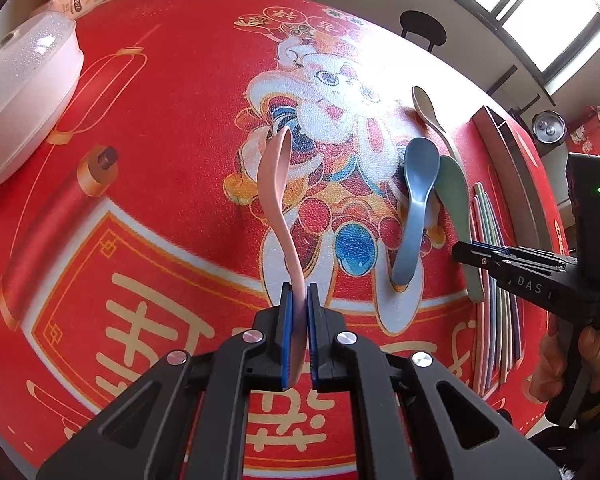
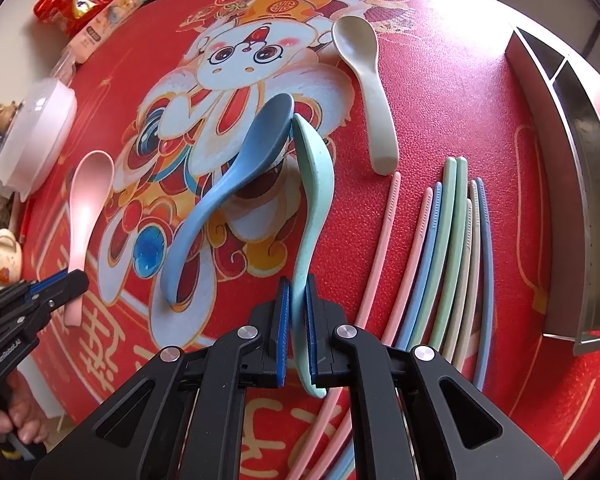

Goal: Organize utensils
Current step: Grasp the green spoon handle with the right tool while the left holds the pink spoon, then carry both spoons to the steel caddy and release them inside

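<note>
Overhead, the left hand-held gripper (image 1: pixel 299 300) pinches the handle of a pink spoon (image 1: pixel 278 200), and the right hand-held gripper (image 2: pixel 298 292) pinches a green spoon (image 2: pixel 314 200), both above a red, rabbit-printed surface (image 2: pixel 440 92). Between them lies a blue spoon (image 2: pixel 236 180); a beige spoon (image 2: pixel 366 80), pastel chopsticks (image 2: pixel 448 248) and a metal organizer tray (image 2: pixel 580 184) rest farther right.

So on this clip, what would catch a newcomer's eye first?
Probably the bright red tablecloth with its big cartoon rabbit across the middle. Next, both grippers, jaws shut on spoon handles: the left gripper clamps a pink spoon, the right gripper a green spoon beside a blue spoon. Pastel chopsticks lie fanned out at right, before a steel organizer.
</note>
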A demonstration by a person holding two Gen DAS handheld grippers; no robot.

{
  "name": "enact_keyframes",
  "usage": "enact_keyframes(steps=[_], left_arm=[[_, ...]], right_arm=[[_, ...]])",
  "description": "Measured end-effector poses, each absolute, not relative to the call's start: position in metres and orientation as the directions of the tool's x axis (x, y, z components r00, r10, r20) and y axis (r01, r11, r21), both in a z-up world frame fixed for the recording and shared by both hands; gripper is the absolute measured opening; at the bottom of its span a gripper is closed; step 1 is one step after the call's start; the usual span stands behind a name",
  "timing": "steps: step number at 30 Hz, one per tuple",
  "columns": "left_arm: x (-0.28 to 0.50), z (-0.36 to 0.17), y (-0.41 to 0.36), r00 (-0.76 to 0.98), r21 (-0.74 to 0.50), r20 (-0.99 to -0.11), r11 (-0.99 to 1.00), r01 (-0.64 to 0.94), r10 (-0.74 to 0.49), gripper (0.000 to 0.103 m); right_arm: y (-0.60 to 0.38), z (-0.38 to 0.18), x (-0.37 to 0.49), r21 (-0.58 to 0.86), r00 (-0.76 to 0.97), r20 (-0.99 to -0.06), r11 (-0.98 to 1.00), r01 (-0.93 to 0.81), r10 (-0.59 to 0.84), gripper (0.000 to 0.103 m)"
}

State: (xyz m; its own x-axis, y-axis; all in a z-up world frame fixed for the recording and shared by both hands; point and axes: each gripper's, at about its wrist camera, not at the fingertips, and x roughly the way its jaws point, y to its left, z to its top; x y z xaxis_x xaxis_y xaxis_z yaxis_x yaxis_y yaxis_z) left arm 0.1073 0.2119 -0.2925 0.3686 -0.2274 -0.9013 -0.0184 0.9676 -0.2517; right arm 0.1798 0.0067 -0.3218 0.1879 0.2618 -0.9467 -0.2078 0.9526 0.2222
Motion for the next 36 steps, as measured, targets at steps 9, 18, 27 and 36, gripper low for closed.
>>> enact_keyframes(steps=[9,18,27,36], left_arm=[[0.110,-0.285,0.212,0.381,-0.263,-0.894,0.965,-0.018,-0.237,0.007],[0.123,-0.273,0.198,0.386,-0.278,-0.885,0.961,0.012,-0.261,0.007],[0.144,-0.260,0.165,0.377,-0.301,-0.875,0.951,0.071,-0.305,0.007],[0.195,-0.243,0.084,0.364,-0.345,-0.845,0.919,0.189,-0.392,0.007]], right_arm=[[0.002,-0.314,0.178,0.283,0.205,-0.922,0.935,-0.216,0.327,0.007],[-0.020,-0.304,0.180,0.371,0.232,-0.887,0.915,-0.155,0.399,0.007],[-0.068,-0.286,0.183,0.439,0.313,-0.843,0.896,-0.068,0.437,0.007],[-0.167,-0.265,0.200,0.346,0.401,-0.861,0.938,0.008,0.314,0.007]])
